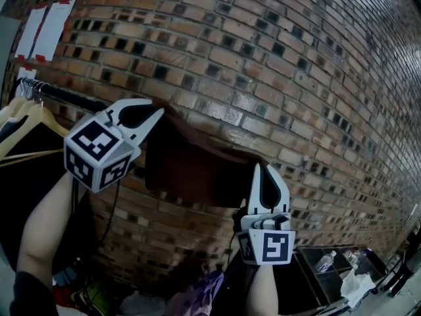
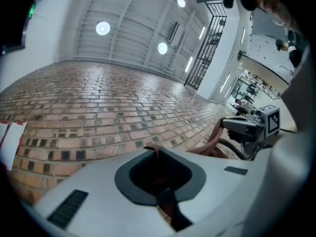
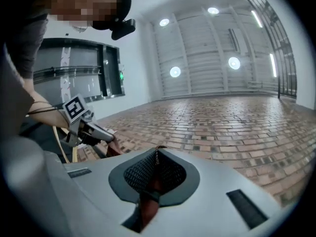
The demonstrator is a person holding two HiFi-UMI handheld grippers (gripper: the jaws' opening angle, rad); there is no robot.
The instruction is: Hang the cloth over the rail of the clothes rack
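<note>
head view: from the person's head, facing the brick wall (image 1: 263,58) close ahead, with the left gripper (image 1: 158,114) and right gripper (image 1: 263,170) near the lens.
left gripper view: just behind its own jaws, angled up along the wall towards the ceiling lights (image 2: 102,28).
right gripper view: likewise, angled up.
shared: wall in all three; each gripper view catches the other gripper.

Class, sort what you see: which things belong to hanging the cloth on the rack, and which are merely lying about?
For the job: cloth, rail, left gripper, right gripper.
Lying about: hangers, taped papers, bottle, purple fabric.
</note>
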